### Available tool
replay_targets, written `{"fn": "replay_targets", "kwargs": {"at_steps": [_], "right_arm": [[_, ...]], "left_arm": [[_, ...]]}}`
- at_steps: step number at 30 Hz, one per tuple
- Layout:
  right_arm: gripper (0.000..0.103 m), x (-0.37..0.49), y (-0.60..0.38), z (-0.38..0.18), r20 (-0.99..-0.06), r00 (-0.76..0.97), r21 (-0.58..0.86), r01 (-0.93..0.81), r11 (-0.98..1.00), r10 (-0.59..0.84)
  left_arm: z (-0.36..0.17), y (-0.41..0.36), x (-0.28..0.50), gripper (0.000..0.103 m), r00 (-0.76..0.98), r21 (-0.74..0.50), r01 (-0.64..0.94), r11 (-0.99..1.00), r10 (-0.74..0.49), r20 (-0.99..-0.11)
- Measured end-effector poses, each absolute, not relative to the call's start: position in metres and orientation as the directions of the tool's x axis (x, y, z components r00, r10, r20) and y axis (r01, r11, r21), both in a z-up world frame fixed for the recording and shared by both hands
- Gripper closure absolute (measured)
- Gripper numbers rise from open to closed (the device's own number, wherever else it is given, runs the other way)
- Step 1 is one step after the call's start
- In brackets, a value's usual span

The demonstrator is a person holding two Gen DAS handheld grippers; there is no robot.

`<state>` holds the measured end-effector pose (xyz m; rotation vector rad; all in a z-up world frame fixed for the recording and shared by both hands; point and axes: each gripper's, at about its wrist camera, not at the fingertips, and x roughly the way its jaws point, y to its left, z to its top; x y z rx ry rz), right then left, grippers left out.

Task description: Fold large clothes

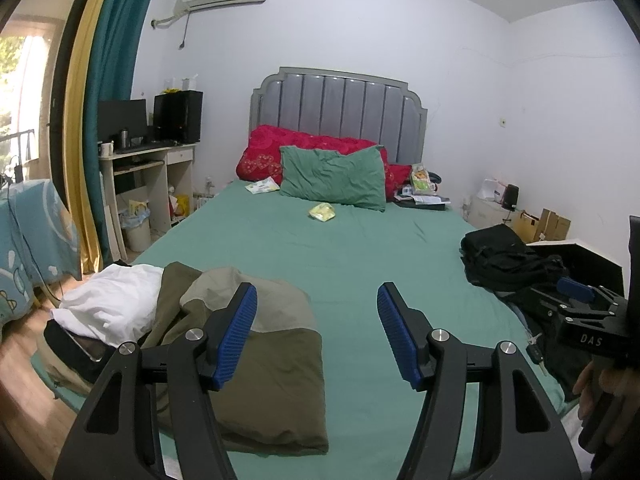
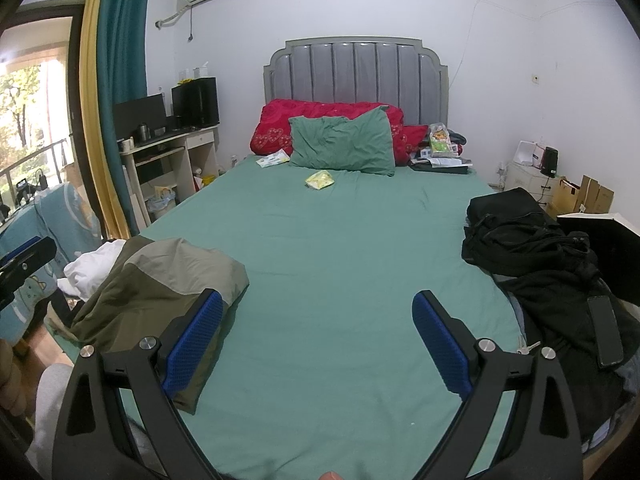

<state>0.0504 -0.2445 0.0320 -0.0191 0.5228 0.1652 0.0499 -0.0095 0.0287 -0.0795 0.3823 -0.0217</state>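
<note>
A folded olive-green garment (image 1: 256, 364) (image 2: 160, 280) lies at the near left of the green bed sheet (image 1: 360, 264) (image 2: 340, 248), partly over a white garment (image 1: 108, 304) (image 2: 92, 264). A heap of black clothes (image 1: 504, 256) (image 2: 532, 256) lies at the bed's right edge. My left gripper (image 1: 318, 320) is open above the bed, its left blue pad in front of the olive garment, nothing between its jaws. My right gripper (image 2: 318, 320) is open over bare sheet, empty, and also shows at the right edge of the left wrist view (image 1: 580, 296).
A green pillow (image 2: 344, 144) and red quilt (image 2: 332, 120) lie at the grey headboard. A yellow packet (image 2: 319, 180) sits mid-bed, with clutter at the far right corner. A phone (image 2: 608, 330) and keys (image 2: 528, 347) rest by the black clothes. A desk (image 2: 172, 160) stands at left.
</note>
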Motion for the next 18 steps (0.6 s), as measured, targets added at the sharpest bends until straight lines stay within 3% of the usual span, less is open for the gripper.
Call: {"fn": "replay_targets", "kwargs": {"at_steps": [18], "right_arm": [[0.008, 0.0519, -0.2418, 0.0266, -0.509, 0.847, 0.024, -0.167, 0.986, 0.156]], "left_arm": [[0.0292, -0.0142, 0.0520, 0.037, 0.924, -0.080, 0.012, 0.997, -0.042, -0.381]]}}
